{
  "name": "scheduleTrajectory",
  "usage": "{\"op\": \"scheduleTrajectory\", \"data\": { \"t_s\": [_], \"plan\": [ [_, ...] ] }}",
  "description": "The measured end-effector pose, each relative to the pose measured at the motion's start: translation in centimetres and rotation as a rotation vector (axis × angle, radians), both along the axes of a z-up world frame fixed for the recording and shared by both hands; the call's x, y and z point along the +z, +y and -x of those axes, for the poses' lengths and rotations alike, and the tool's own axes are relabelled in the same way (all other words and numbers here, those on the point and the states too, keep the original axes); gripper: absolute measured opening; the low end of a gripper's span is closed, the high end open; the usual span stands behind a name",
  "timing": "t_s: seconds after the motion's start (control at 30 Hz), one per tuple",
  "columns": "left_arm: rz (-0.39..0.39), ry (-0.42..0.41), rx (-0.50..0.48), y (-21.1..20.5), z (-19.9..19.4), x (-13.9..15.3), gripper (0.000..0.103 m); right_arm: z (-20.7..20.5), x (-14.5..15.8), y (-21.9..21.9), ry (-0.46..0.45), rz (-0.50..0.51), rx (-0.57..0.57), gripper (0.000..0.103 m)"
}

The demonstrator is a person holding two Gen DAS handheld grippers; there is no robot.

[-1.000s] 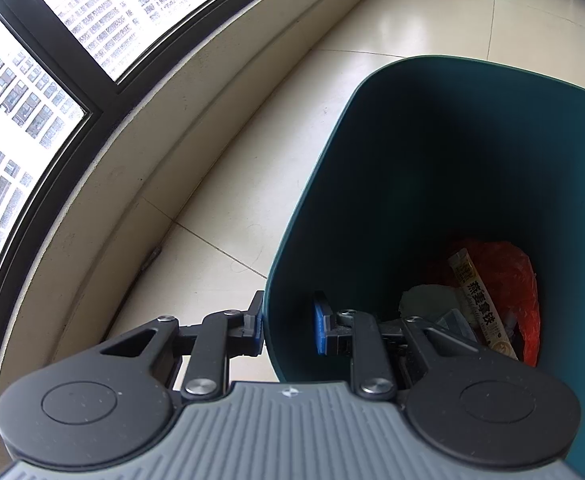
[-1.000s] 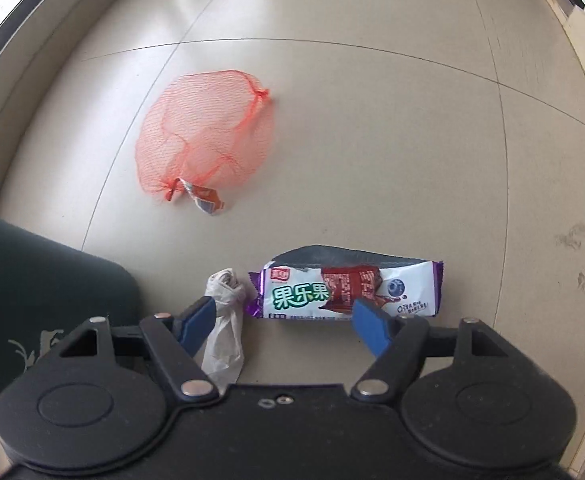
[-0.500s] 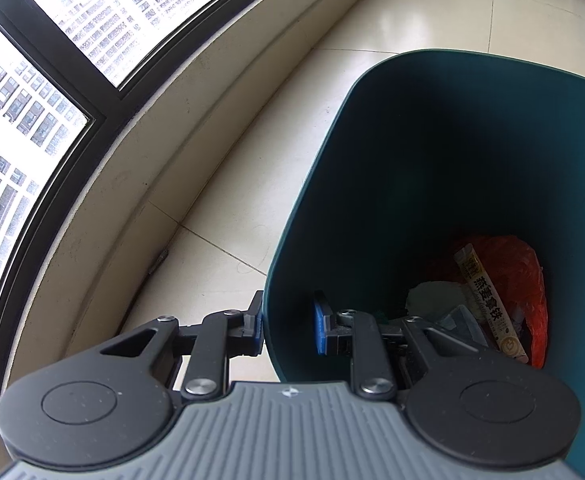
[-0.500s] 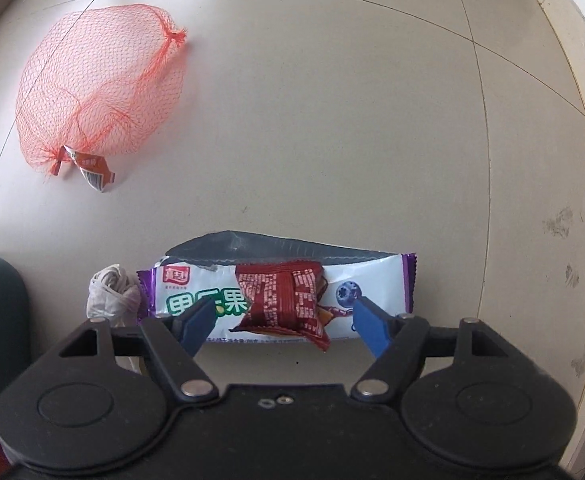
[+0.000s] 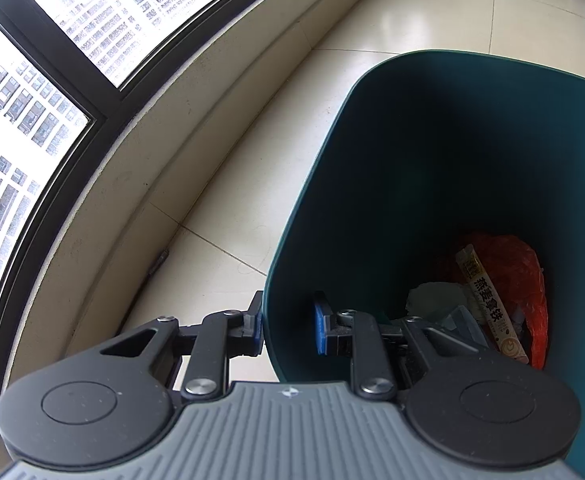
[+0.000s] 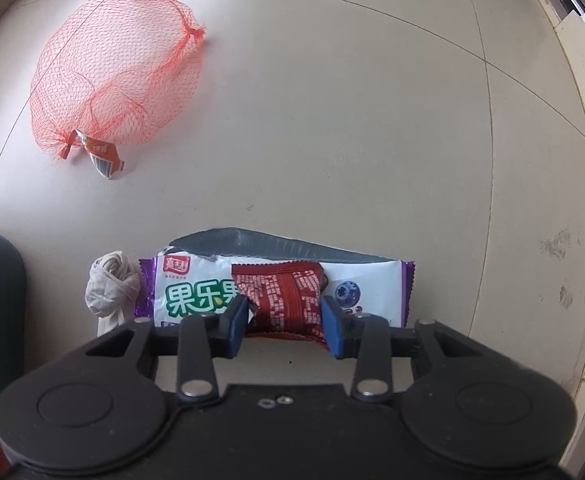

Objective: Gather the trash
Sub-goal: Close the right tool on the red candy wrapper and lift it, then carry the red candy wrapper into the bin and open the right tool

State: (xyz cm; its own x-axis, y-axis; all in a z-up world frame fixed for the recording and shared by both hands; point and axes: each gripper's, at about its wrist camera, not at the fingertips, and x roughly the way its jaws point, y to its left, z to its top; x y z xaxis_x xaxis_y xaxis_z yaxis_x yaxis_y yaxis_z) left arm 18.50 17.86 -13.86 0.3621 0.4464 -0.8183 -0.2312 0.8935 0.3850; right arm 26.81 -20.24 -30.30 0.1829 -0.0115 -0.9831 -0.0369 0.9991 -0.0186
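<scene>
Closing around a small red wrapper lying atop a white snack packet on the floor, the right tool began a pickup; the left tool stayed clamped on the teal bin rim. Next: lift and carry it binward.

The bin looks like smooth, matt teal plastic. Inside lies crinkled orange plastic film and a glossy printed sachet. The floor tiles are polished and faintly reflective (scuffed near one edge). The orange net bag is coarse mesh; the snack wrapper is shiny foil-lined film; the white wad seems soft tissue or cloth.
</scene>
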Motion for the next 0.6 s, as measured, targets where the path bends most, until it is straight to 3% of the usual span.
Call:
{"op": "scheduleTrajectory", "data": {
  "t_s": [0.23,0.6],
  "plan": [
    [0.005,-0.002,0.000,0.1,0.1,0.0,0.023,1.8,7.3,2.5,-0.069,-0.044,0.192,0.038],
    [0.028,-0.005,0.007,0.6,0.0,0.2,0.023,6.3,20.7,11.1,-0.217,-0.285,0.460,0.038]
  ]
}}
